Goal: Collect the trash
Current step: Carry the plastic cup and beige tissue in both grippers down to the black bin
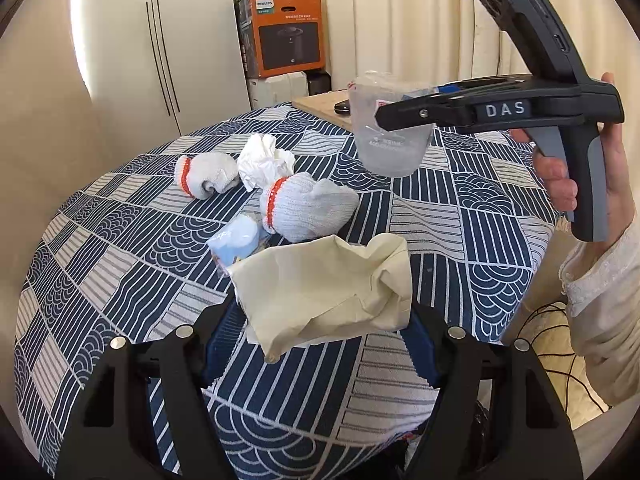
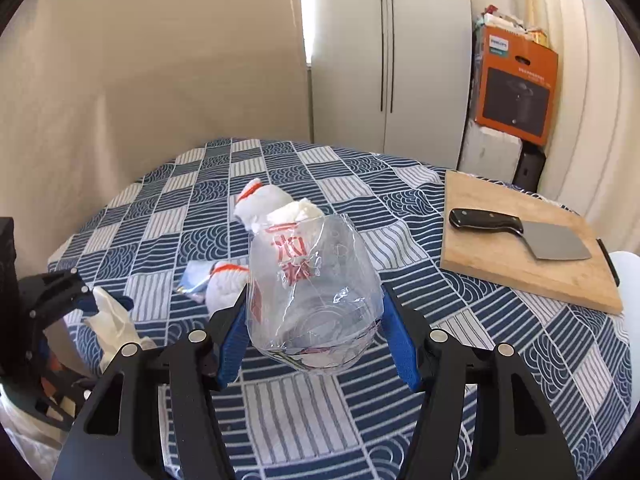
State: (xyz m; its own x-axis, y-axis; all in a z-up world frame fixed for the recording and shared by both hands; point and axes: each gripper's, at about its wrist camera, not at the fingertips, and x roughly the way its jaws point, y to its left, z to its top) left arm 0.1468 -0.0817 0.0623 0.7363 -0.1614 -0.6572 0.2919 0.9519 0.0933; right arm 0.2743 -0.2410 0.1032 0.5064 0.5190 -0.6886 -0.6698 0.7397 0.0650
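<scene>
Left gripper (image 1: 324, 332): its jaws are clamped on a crumpled cream paper bag (image 1: 324, 292), which fills the gap between the blue pads at lower centre of the left wrist view and is lifted clear of the worktop (image 1: 460, 208).
Right gripper (image 2: 312, 320): its jaws grip a crushed clear plastic cup (image 2: 316, 292) with red print, one blue pad against each side, at the centre of the right wrist view; the cup is off the cloth.
Hand (image 1: 576, 184): wraps the right gripper's handle at the right edge of the left wrist view.
Still on the worktop: two white work gloves with orange cuffs (image 1: 308, 204), a crumpled white tissue (image 1: 264, 160) between them, and a small light-blue packet (image 1: 236, 240) just beside the nearer glove.
Right of the right wrist view: a cleaver (image 2: 524, 236) lying on a wooden chopping board (image 2: 500, 272).
</scene>
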